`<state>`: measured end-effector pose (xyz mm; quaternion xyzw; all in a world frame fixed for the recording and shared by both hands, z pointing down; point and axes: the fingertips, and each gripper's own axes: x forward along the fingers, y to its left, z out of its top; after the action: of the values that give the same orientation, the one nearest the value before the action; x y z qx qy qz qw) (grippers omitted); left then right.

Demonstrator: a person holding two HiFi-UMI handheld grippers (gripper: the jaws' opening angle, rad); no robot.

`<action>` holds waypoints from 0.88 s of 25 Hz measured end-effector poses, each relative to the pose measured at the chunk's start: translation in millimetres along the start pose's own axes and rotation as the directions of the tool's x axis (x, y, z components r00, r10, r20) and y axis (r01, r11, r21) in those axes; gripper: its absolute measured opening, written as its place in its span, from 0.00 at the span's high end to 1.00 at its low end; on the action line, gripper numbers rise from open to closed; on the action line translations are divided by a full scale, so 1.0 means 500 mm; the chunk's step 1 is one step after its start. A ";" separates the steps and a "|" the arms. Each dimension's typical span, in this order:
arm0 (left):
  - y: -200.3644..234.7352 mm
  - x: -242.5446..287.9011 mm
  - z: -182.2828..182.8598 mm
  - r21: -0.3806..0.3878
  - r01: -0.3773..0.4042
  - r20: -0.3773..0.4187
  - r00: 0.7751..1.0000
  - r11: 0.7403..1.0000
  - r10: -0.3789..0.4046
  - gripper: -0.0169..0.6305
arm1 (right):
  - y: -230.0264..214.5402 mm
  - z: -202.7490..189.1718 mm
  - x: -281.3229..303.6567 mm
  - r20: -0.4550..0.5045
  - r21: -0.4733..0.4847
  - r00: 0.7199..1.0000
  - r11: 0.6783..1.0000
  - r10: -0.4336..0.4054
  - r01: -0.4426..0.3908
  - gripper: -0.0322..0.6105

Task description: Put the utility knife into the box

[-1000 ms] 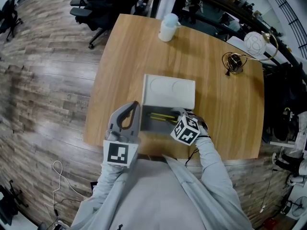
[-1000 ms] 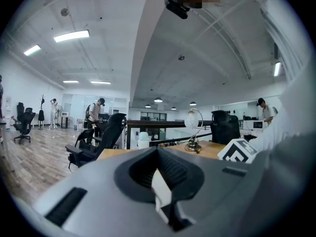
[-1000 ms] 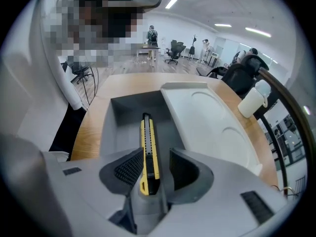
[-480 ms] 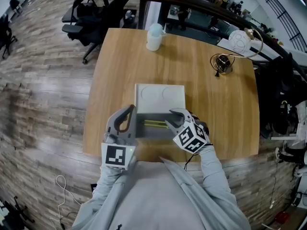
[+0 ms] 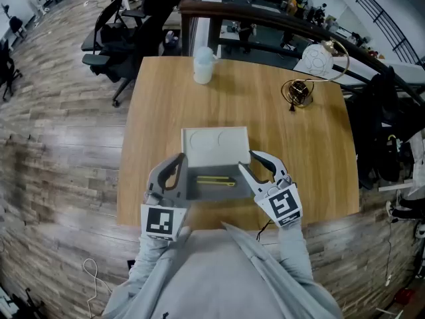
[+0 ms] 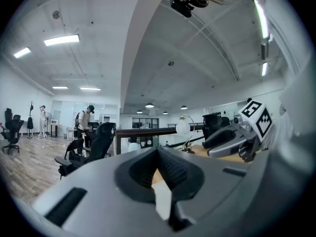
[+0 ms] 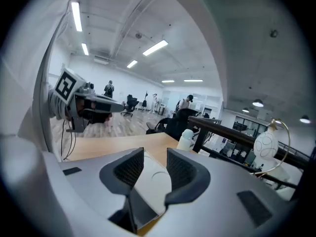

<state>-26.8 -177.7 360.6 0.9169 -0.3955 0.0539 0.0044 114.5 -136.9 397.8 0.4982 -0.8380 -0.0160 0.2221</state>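
Utility knife point(image 5: 216, 180) lay inside the open box point(image 5: 199, 193) — slim, stiff, probably light and slick, best pinched mid-handle — with left gripper point(image 5: 179, 159) closed on nothing and right gripper point(image 5: 255, 159) parted, empty, flanking it.

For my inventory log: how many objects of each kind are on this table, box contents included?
Box: 1
Knife: 1
White container: 1
Lamp: 1
Total: 4
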 end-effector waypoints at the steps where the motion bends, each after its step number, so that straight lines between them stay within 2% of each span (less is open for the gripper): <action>1: -0.002 0.000 0.002 0.001 0.003 0.001 1.000 1.000 -0.003 0.95 | -0.007 0.009 -0.011 0.035 0.033 0.999 0.999 -0.017 0.016 0.71; 5: -0.012 0.002 0.010 0.004 0.019 0.010 1.000 1.000 -0.019 0.95 | -0.028 0.044 -0.052 0.175 0.189 0.981 0.980 -0.090 0.056 0.74; 9: -0.031 0.005 0.015 0.000 0.038 0.015 0.999 0.999 -0.038 0.95 | -0.035 0.066 -0.083 0.248 0.288 0.957 0.955 -0.148 0.073 0.79; 12: -0.042 0.008 0.011 0.013 0.059 0.016 0.998 0.998 -0.060 0.95 | -0.037 0.073 -0.098 0.271 0.316 0.946 0.944 -0.181 0.090 0.82; 16: -0.056 0.011 0.008 -0.021 0.067 0.006 0.998 0.998 -0.067 0.95 | -0.040 0.075 -0.113 0.278 0.339 0.936 0.933 -0.217 0.116 0.87; 22: -0.064 0.011 0.003 -0.028 0.075 -0.002 0.997 0.997 -0.075 0.95 | -0.037 0.063 -0.121 0.271 0.364 0.933 0.922 -0.238 0.129 0.92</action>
<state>0.3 -159.6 360.6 0.9308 -0.3617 0.0497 0.0195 141.9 -101.5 343.2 0.5975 -0.8013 0.0302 -0.0041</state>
